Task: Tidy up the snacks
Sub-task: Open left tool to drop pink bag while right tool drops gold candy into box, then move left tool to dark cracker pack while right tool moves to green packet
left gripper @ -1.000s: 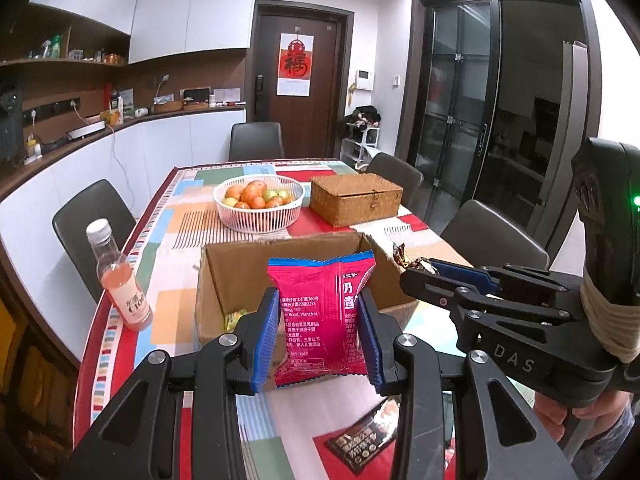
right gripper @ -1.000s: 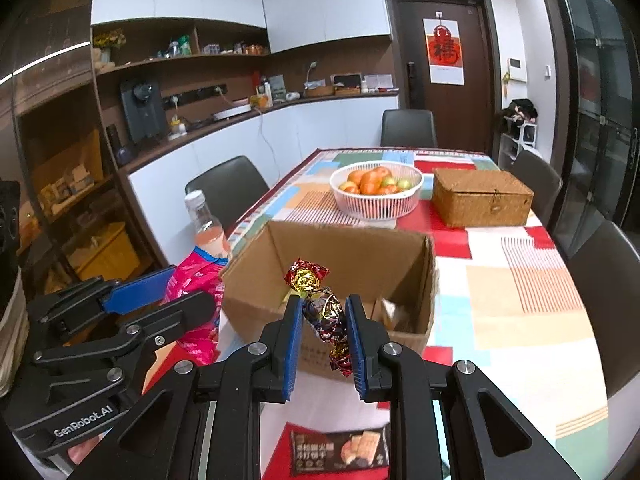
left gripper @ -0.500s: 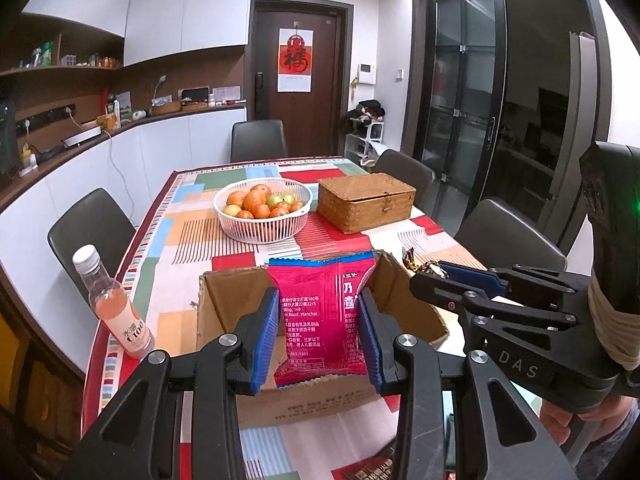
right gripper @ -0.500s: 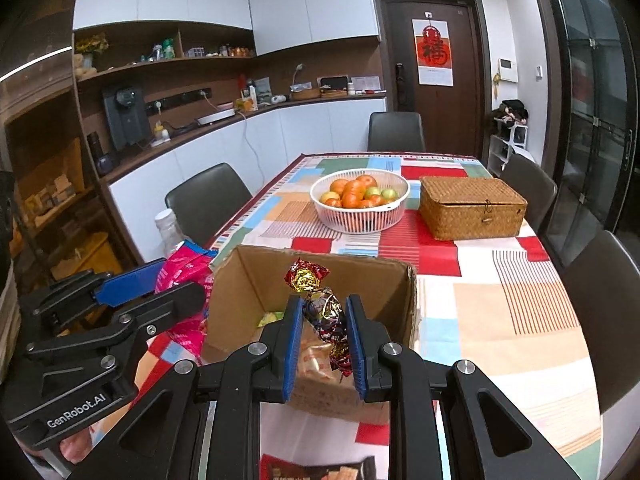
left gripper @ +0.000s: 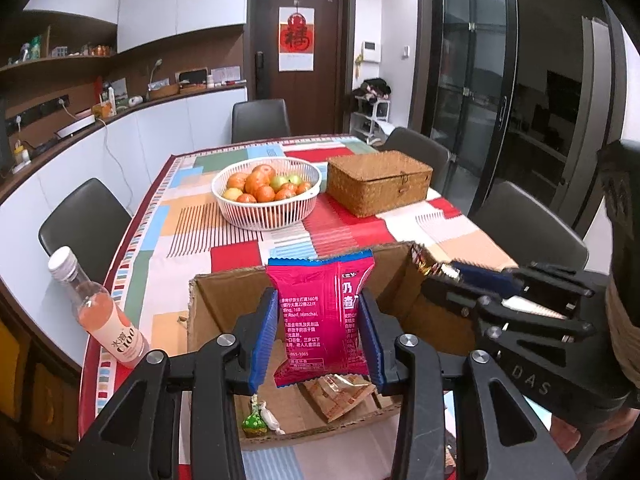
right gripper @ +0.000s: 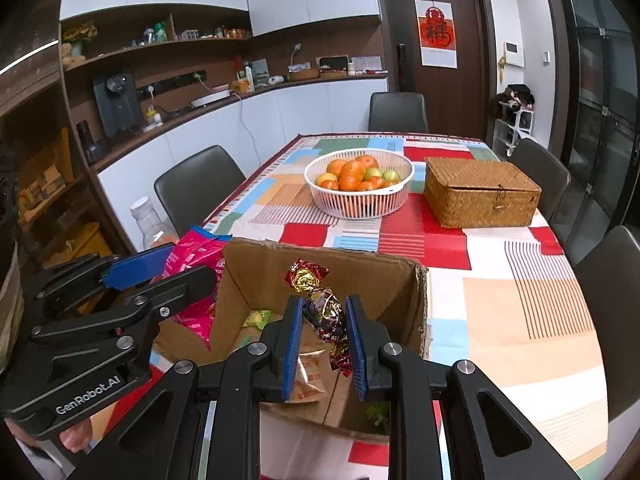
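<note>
The left gripper (left gripper: 318,328) is clamped on a pink snack packet (left gripper: 322,316), which is held upright between the blue pads above the open cardboard box (left gripper: 216,304). The right gripper (right gripper: 322,334) is clamped on a foil-wrapped candy string (right gripper: 320,308), also held over the box opening; its gold-and-red top twist projects above the fingertips. Inside the box, an orange-and-white wrapped snack (left gripper: 340,394) and a small green candy (left gripper: 253,420) are seen lying on the bottom. The box is placed on the table (left gripper: 188,216), which is covered with a multicoloured patterned cloth. A bottle of pink drink (left gripper: 100,312) is located to the left of the box, apart from it. Beyond the box, a white basket of fruit (left gripper: 266,192) and a closed wicker box (left gripper: 378,186) are set side by side.
</note>
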